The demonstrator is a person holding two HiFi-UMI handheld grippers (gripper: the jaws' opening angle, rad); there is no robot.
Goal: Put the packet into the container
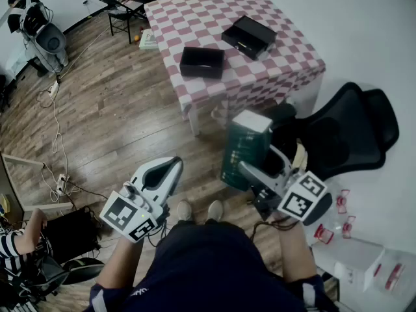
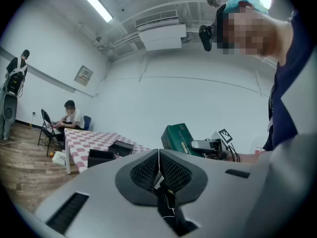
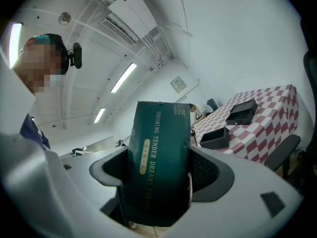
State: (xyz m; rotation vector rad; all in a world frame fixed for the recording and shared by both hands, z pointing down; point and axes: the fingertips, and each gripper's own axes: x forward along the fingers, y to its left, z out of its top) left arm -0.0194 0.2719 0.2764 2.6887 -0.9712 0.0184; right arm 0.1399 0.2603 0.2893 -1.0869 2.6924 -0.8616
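Note:
A dark green packet [image 1: 244, 149] with gold lettering stands upright between the jaws of my right gripper [image 1: 255, 168], which is shut on it; in the right gripper view the packet [image 3: 158, 165] fills the space between the pads. Two black open containers sit on the checkered table [image 1: 273, 57]: one near its front edge [image 1: 202, 62], one further back [image 1: 249, 36]. Both lie well ahead of the packet. My left gripper [image 1: 170, 169] hangs over the wooden floor at lower left, jaws shut with nothing between them [image 2: 158, 170]. The packet [image 2: 179, 138] also shows in the left gripper view.
A black office chair [image 1: 344, 132] stands right of the packet by the white wall. Cables [image 1: 55, 135] trail over the wooden floor at left. People sit at far left and behind the table. The person's shoes [image 1: 198, 210] show below.

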